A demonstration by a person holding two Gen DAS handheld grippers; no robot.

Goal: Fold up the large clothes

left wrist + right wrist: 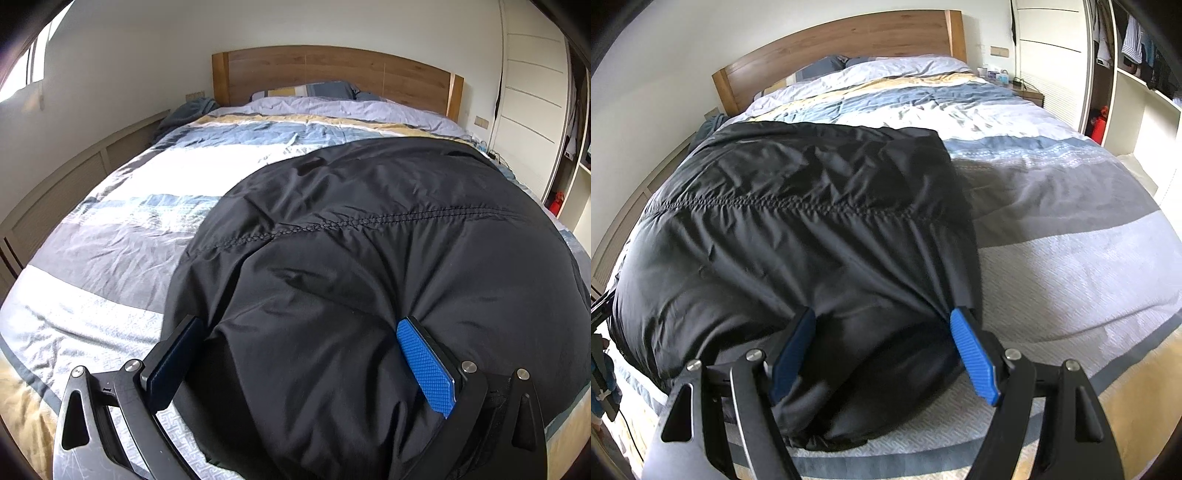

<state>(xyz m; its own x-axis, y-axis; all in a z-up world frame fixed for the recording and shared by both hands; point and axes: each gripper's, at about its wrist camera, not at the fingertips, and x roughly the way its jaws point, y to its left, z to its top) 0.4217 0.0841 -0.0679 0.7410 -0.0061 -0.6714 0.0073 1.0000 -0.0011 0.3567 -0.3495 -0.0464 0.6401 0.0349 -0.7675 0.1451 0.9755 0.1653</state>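
- Left wrist view: a bedroom, with a bed (110, 229) under a striped quilt in blue, grey, white and tan, a wooden headboard (332, 74) at the far end and a white wardrobe (532, 110) off the headboard's right end.
- A black padded jacket (369, 240) lay on the quilt well short of the headboard, spread toward the foot of the bed, a line of stitching across its puffy body.
- The left gripper (306, 358) stood over the jacket's near end, its jaws set wide with a thick bulge of fabric between them; both pads touched the cloth, but whether they pressed on it or merely bracketed it I could not tell.
- Right wrist view: the same bed, the headboard (842, 40) at the back and open shelves with hanging clothes beyond its right end.
- The jacket (798, 221) covered the bed's left half below the headboard; the right gripper (882, 350) straddled its near corner, jaws wide, fabric bunched against both pads, grip uncertain.
- Handling, as a judgement: soft, light, springy and slick-shelled, so it would likely puff back and slide; best taken at the hem corners, through the full thickness.
- No brand, label or writing could be read in either view.
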